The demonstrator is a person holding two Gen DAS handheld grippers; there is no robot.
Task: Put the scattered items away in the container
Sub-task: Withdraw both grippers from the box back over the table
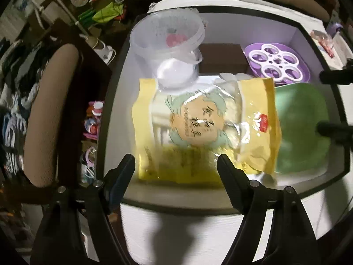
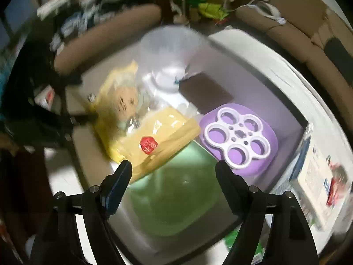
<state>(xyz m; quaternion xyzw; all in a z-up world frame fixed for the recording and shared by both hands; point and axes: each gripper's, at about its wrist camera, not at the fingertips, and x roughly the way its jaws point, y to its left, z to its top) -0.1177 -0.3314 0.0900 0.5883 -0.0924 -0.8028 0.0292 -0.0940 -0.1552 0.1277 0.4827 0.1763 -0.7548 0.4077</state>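
The left gripper (image 1: pixel 176 163) and right gripper (image 2: pixel 173 170) both hang over the box (image 1: pixel 114 101) with fingers spread wide, holding nothing. Inside lie a yellow bag (image 1: pixel 205 128), a clear tub (image 1: pixel 167 37), a green plate (image 2: pixel 176 198) and a purple tray (image 2: pixel 238 137).

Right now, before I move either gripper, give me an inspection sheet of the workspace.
Surface: white top under the container.
Job's things: container holds yellow bag, clear tub, brown box, purple tray, green dish.
Clutter: printed box outside the container's rim.
Grippers: left gripper and right gripper open, both holding nothing.
Cables: loose wires at back.
Surroundings: beige sofa, piled clothes.
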